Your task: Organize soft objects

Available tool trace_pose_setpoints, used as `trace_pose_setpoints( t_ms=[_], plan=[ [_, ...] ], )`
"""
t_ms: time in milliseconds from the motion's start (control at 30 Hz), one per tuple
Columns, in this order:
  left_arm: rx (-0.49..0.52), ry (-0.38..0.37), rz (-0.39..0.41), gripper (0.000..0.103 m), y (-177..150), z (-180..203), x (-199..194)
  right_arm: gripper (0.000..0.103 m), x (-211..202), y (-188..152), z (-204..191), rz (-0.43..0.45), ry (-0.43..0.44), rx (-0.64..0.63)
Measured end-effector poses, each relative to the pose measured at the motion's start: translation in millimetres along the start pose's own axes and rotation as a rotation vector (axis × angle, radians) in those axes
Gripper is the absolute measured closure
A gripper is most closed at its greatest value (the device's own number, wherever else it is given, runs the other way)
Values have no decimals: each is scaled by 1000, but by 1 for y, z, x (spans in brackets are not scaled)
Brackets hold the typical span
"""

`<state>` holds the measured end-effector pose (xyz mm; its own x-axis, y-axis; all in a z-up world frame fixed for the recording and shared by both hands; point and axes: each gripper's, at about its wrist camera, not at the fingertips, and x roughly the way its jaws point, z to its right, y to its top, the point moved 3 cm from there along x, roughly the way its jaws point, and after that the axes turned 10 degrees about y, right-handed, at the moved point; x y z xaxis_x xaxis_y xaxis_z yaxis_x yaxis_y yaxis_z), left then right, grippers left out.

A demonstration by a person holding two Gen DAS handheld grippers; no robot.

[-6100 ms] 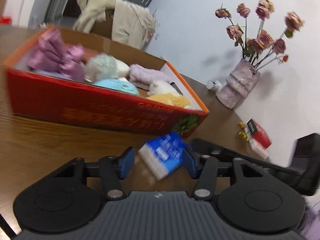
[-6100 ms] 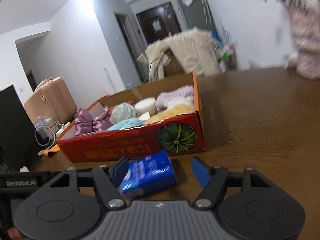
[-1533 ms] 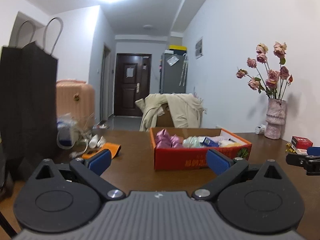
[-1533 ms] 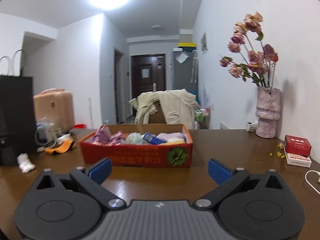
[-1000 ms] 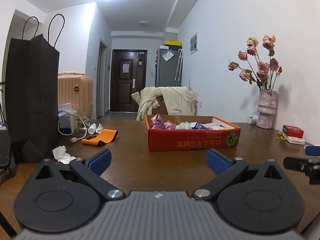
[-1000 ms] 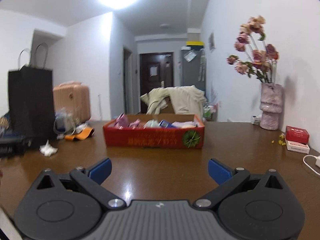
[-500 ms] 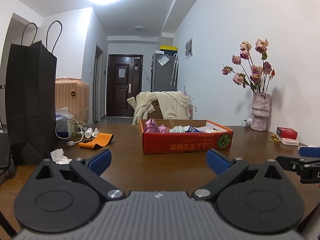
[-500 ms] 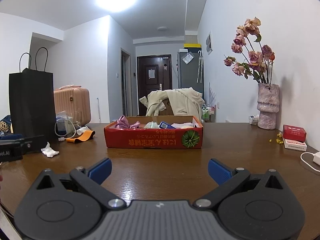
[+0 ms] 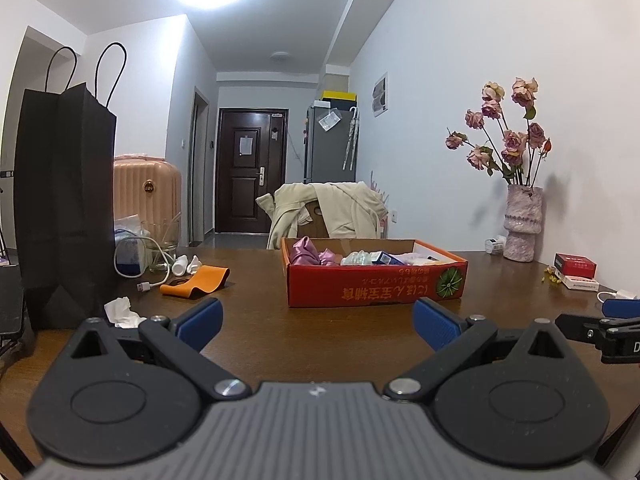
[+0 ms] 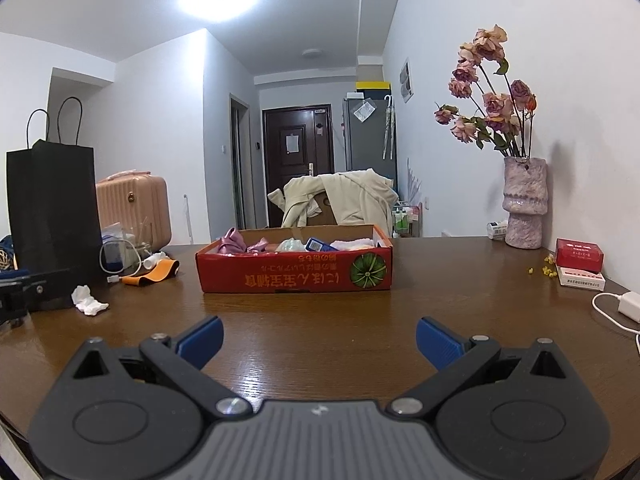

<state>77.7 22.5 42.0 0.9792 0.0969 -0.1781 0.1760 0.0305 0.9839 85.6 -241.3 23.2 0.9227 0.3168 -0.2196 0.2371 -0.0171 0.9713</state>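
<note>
A red cardboard box stands in the middle of the brown table; it also shows in the right wrist view. It holds soft objects: a pink satin bow, a pale green bundle, a blue tissue pack and pale cloths. In the right wrist view the blue pack lies among them. My left gripper is open and empty, well back from the box. My right gripper is open and empty, also back from it.
A black paper bag, a crumpled tissue, an orange band and cables lie at the left. A vase of roses, red and white boxes and a charger sit at the right.
Both grippers have drawn slightly further back from the box and stay open and empty. The blue pack held 6 seconds ago now lies in the box.
</note>
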Motion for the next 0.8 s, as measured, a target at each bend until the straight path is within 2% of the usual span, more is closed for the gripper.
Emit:
trace_pose_setpoints(
  t_ms=[667,800],
  plan=[
    [-12,-5,47,0,7,3,-9,0,-5,6,-2,35,-5,-5],
    [-9,4,86,0,10,4,-10,0,-4,7,-2,47,3,-5]
  ],
)
